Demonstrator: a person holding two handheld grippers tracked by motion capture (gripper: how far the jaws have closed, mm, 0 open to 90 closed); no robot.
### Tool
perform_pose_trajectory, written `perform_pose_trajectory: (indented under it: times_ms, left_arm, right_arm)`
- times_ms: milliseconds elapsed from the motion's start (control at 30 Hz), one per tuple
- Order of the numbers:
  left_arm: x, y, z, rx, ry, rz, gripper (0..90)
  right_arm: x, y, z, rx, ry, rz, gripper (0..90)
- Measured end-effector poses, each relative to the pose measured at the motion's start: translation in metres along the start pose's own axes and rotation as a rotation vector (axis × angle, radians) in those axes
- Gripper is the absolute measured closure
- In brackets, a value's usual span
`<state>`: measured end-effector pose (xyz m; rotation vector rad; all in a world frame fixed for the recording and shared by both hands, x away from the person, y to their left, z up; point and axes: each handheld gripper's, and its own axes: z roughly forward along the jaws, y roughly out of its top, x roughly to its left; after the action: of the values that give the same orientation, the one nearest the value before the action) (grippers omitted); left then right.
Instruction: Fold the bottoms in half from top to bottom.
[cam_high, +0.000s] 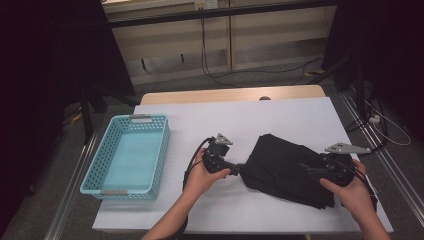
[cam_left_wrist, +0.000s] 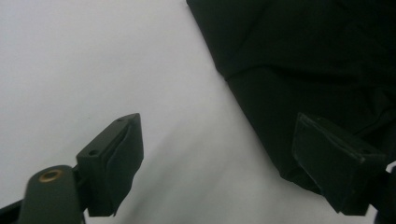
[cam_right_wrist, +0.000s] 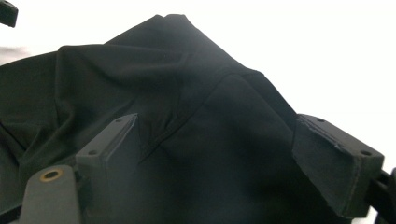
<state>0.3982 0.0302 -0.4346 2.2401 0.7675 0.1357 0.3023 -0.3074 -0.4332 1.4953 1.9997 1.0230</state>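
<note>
A black cloth (cam_high: 280, 162) lies loosely folded on the white table cover (cam_high: 225, 117), right of centre. My left gripper (cam_high: 239, 169) points at the cloth's left edge. In the left gripper view its jaws (cam_left_wrist: 217, 123) stand wide apart over white cover. The cloth (cam_left_wrist: 303, 60) reaches only the right jaw, and nothing is pinched. My right gripper (cam_high: 306, 168) rests over the cloth's right part. In the right gripper view it (cam_right_wrist: 215, 123) is open, and rumpled cloth (cam_right_wrist: 140, 70) spreads beneath and between the jaws without being clamped.
A teal perforated basket (cam_high: 162, 150) stands on the table's left side and holds nothing. The table's front edge runs just behind both hands. Cables lie on the floor beyond the far edge, and dark stands flank the table.
</note>
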Motion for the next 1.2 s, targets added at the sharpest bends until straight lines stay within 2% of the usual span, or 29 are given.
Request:
perform_pose_trajectory:
  times_ms: [200,267,300,467,600,633,700,767,900,967,1033,1100,1200]
  left_arm:
    - [-0.006,-0.001,0.010,0.002,-0.023,-0.013,29.9]
    - [-0.009,-0.002,0.014,0.028,-0.039,-0.004,38.5]
    - [-0.011,-0.003,0.016,0.041,-0.034,-0.002,40.6]
    - [-0.017,-0.007,0.015,0.074,-0.079,-0.006,53.3]
    - [-0.021,-0.012,0.013,0.077,-0.061,0.001,59.4]
    - [-0.022,-0.012,0.012,0.078,-0.065,-0.017,61.4]
    - [-0.023,-0.014,0.010,0.085,-0.073,-0.015,66.9]
    - [-0.024,-0.014,0.010,0.097,-0.101,-0.038,73.7]
    - [-0.024,-0.012,0.008,0.114,-0.105,-0.054,84.5]
    - [-0.020,-0.012,0.006,0.125,-0.118,-0.085,86.1]
    - [-0.017,-0.011,0.005,0.130,-0.119,-0.093,86.5]
    - [-0.009,-0.010,-0.001,0.126,-0.132,-0.127,86.6]
    - [-0.001,-0.008,-0.008,0.118,-0.120,-0.153,86.7]
  right_arm:
    - [0.001,0.000,0.001,0.002,0.004,-0.003,16.0]
    - [0.000,0.000,0.001,0.001,0.005,-0.003,16.1]
    - [0.000,-0.001,0.000,0.001,0.006,-0.002,16.1]
    - [-0.001,-0.002,0.000,0.004,0.012,-0.003,16.1]
    - [-0.002,-0.002,-0.001,0.003,0.009,-0.002,16.1]
    - [-0.002,-0.002,-0.001,0.003,0.009,-0.002,16.1]
    - [-0.002,-0.002,-0.001,0.004,0.009,-0.003,16.1]
    - [-0.001,-0.001,-0.001,0.004,0.011,-0.006,16.1]
    - [0.000,0.000,-0.001,-0.001,0.016,-0.013,16.1]
    - [0.000,0.000,-0.001,-0.001,0.016,-0.013,16.1]
    - [-0.001,0.000,-0.002,-0.002,0.013,-0.011,16.1]
    - [-0.002,0.000,-0.002,-0.005,0.012,-0.009,16.1]
    - [-0.004,0.000,-0.004,-0.009,0.009,-0.001,16.1]
